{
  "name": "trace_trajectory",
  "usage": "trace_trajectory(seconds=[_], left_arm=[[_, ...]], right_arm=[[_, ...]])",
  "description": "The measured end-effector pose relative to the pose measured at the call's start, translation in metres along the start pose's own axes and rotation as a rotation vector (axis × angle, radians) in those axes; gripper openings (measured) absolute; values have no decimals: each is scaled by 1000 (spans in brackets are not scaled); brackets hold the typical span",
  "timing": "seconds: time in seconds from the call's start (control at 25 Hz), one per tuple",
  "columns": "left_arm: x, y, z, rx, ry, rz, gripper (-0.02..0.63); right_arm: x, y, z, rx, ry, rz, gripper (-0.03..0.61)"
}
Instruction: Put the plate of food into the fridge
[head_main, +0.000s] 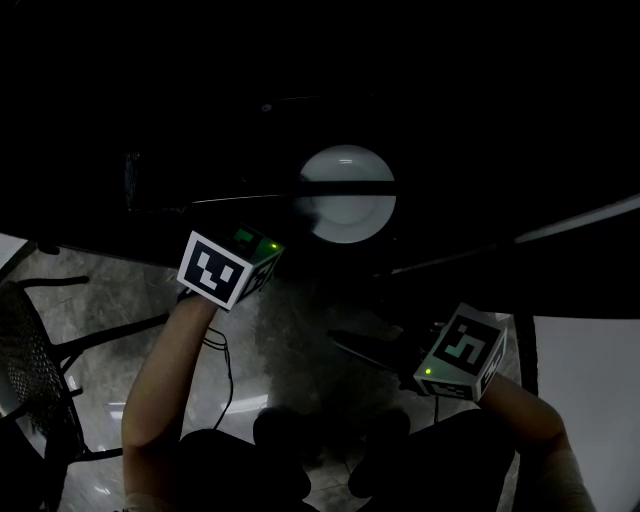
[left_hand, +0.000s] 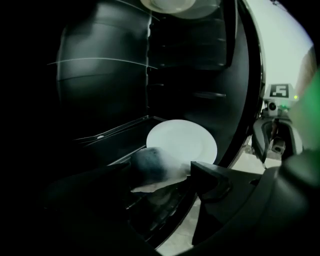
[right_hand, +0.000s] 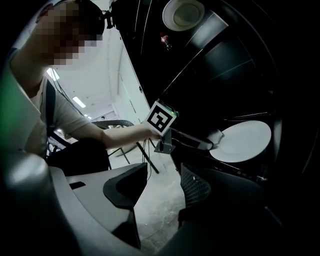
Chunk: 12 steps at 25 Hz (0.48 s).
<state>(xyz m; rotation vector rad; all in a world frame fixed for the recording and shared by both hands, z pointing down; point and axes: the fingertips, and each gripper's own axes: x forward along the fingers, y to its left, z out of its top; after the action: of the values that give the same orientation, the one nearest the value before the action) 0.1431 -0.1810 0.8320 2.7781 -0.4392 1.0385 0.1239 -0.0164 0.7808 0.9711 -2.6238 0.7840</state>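
The fridge stands open and dark before you, and the plate lies on a shelf inside, at twelve o'clock in the head view; no food shows on it. Your left gripper sits at the plate's six o'clock rim, jaws wide and not clamping. Back it out straight so no pad drags the rim. Your right gripper, wide and empty, hangs at five o'clock.

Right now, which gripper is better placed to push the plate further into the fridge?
Left. The left gripper reaches into the fridge, open jaws at the near edge of the plate; the right gripper hangs back outside, empty.
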Motion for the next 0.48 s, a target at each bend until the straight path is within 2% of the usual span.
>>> trace_trajectory(seconds=[0.16,0.2,0.28,0.4,0.44,0.48], left_arm=[[0,-1,2,-25,-12,-8,350],[1,-1,3,-27,-16,-9,350],[1,-1,4,-37,-23,-14,350],[1,-1,8,-53,-37,-17,350],[1,-1,8,-54,-41,-16,348],[1,-2,9,-51,-43,-13,348]], right_arm=[[2,-2,2,7,5,-28,219],[2,-1,6,-13,-1,-33,219],[3,4,20,-114,-17,-68,219],[2,-11,44,-237,-24,-258,215],[2,-21,47,-259,-18,-331,170],[3,-30,48,-284,-4,-388,90]])
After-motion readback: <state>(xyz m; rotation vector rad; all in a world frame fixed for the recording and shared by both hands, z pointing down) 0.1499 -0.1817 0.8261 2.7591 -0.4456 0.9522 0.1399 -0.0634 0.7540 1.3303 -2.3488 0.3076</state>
